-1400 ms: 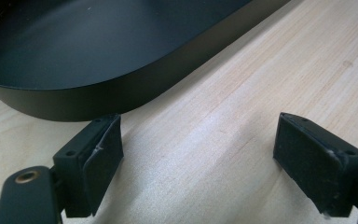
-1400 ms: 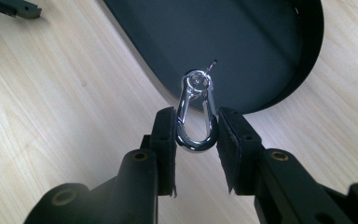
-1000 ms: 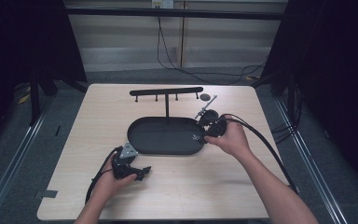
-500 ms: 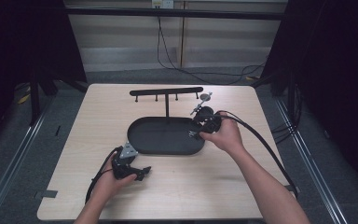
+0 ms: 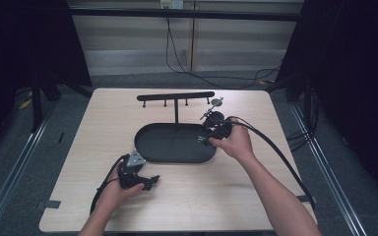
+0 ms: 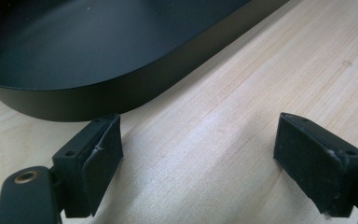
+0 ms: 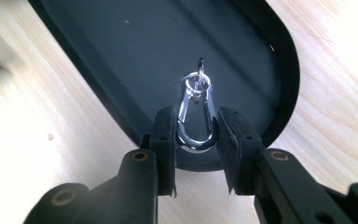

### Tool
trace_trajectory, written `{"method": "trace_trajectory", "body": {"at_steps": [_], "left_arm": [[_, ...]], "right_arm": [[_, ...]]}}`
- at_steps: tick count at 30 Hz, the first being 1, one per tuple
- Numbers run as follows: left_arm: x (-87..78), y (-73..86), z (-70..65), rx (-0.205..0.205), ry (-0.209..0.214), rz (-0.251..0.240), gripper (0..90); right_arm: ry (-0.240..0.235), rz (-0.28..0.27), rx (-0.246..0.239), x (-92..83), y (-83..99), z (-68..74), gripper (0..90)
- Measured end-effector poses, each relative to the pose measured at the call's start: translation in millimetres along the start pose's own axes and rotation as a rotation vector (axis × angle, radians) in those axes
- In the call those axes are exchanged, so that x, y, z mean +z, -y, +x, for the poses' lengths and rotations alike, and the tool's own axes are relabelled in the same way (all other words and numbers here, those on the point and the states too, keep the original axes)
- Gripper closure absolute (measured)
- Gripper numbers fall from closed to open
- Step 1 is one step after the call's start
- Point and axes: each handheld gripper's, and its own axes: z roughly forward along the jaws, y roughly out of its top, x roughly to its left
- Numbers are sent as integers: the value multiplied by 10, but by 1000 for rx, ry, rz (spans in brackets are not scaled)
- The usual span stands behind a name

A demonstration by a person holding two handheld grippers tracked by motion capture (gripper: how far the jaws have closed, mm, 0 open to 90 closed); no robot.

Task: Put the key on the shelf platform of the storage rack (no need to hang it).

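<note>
Right tool [image 7: 196,133] clamped on silver carabiner [image 7: 195,114] above black tray [image 7: 121,51]; left tool [image 6: 214,163] apart; no readable writing.

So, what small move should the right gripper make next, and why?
Probably lift a little toward the black T-shaped hook rack behind the black oval metal tray. The right gripper is shut on a shiny silver snap hook, held above the tray's end; the rack's pegs look free.

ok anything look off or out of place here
Nothing stands out. The right gripper holds a silver clip squarely between its pads over the black tray, which sits flat under its hook stand. The left gripper rests open on the table.
</note>
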Motion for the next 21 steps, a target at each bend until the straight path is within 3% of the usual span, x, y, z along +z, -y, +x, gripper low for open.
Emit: {"method": "trace_trajectory", "body": {"at_steps": [12, 21], "left_arm": [[2, 1, 0, 1, 3, -2, 151], [-3, -1, 4, 14, 6, 7, 152]], "right_arm": [[6, -28, 17, 44, -25, -61, 685], [4, -37, 22, 129, -42, -23, 685]]}}
